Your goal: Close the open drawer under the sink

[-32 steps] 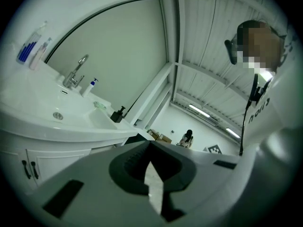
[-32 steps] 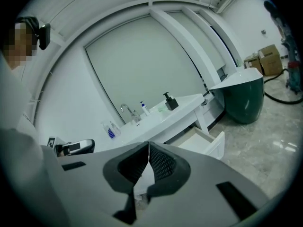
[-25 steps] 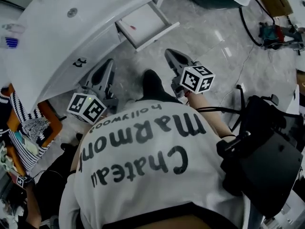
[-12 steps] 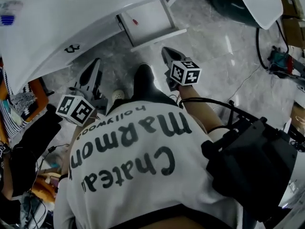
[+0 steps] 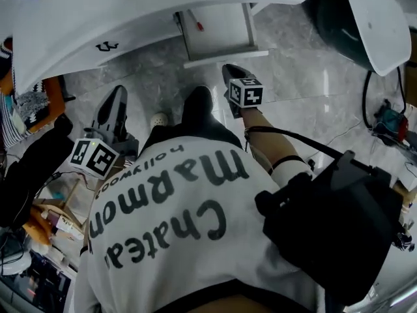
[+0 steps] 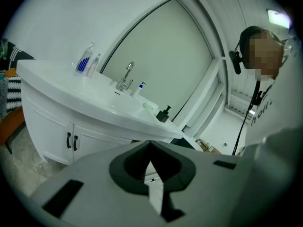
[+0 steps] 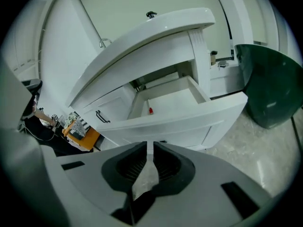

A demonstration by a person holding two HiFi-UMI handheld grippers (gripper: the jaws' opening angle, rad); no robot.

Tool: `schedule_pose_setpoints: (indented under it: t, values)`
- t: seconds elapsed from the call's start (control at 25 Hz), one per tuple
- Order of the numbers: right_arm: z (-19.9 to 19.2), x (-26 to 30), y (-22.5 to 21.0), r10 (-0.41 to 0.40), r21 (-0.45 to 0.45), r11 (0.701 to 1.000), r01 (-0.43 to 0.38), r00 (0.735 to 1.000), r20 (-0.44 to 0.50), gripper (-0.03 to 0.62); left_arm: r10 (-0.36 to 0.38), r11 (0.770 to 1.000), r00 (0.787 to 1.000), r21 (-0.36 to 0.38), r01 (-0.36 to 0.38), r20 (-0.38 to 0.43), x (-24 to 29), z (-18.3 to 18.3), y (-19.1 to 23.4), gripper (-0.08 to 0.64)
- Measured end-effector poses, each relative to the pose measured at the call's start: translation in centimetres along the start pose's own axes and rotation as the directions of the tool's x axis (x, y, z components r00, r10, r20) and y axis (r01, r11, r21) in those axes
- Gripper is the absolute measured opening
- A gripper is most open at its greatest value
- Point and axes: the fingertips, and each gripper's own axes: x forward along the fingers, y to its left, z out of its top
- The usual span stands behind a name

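**Under the sink: a square push on the drawer front**

At the left, the grey left hand-held gripper [image 5: 118, 93] hangs over the marble floor [image 5: 313, 77], jaws pressed together and empty, well apart from the work. Far and centre, the white open drawer [image 5: 218, 28] juts from the white curved sink unit [image 5: 130, 18]. Just beside its front panel, the right hand-held gripper [image 5: 229, 70] also has its jaws together, holding nothing. Its tips should probably meet mid-panel and push straight, so the drawer does not skew.

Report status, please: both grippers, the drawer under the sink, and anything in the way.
Left gripper shut, empty. Right gripper shut, empty, short of the drawer, not touching. Drawer open, small red item inside. Nothing seen in between.
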Motion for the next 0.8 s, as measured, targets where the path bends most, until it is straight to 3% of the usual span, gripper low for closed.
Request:
schedule_pose_setpoints:
  t: [0.08,0.12,0.48,0.8]
  values:
    - [-0.7,1.3,-0.8,-0.007,0.001,1.000,0.007,0.999,-0.042,0.131,0.027,1.000,1.000,-0.006,-0.027,0.004,-0.3,-0.3,0.1,0.009]
    - [-1.0,1.9,-1.2,-0.011,0.001,1.000,0.011,0.998,-0.062,0.154,0.039,0.999,0.999,-0.009,-0.039,0.004,-0.4,-0.5,0.2,0.009]
    - [-2.8,6.1,-3.5,-0.078,-0.012,0.997,0.077,0.986,-0.148,0.169,0.132,0.991,0.991,-0.031,-0.132,0.003,-1.2,-1.9,1.8,0.009]
    - [-2.7,7.1,-3.6,-0.082,-0.011,0.997,0.081,0.984,-0.161,0.163,0.122,0.992,0.992,-0.009,-0.122,-0.004,0.0,-1.9,1.5,0.009]
